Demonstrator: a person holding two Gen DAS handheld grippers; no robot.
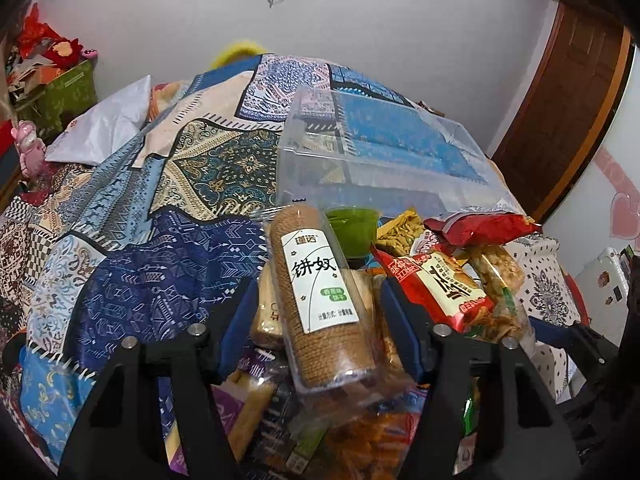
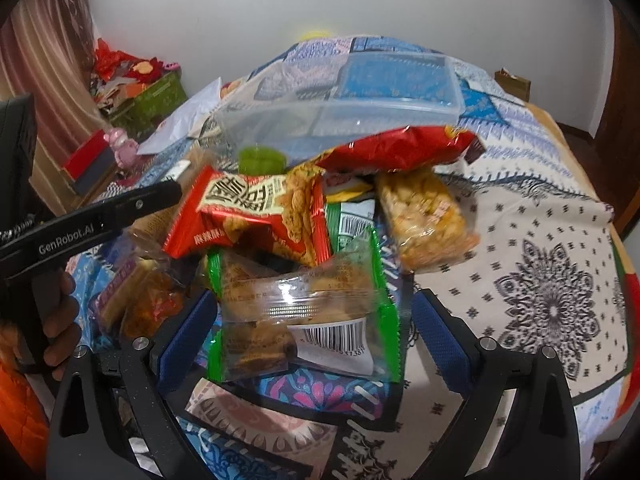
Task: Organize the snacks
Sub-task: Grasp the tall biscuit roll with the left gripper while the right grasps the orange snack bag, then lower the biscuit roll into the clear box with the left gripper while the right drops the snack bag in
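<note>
A heap of snack packets lies on a patterned bedspread (image 1: 120, 280). My left gripper (image 1: 320, 320) is open. A clear tube of round biscuits (image 1: 324, 300) with a white label runs between its blue pads, and a small gap shows on the left side. My right gripper (image 2: 312, 340) stands wide open around a clear packet with green edges (image 2: 304, 320), its pads apart from it. Behind the heap is a clear plastic bin (image 1: 320, 168) (image 2: 456, 92). A red bag (image 2: 400, 148), a red peanut packet (image 2: 256, 216) and a green cup (image 2: 262, 160) sit between.
A black finger of the left gripper (image 2: 100, 216) reaches in from the left, with a hand (image 2: 60, 320) on its handle. A white plastic bag (image 1: 104, 124) lies on the bed's far left. A green box (image 1: 68, 88) of red items stands by the wall, and a wooden door (image 1: 560, 120) is at right.
</note>
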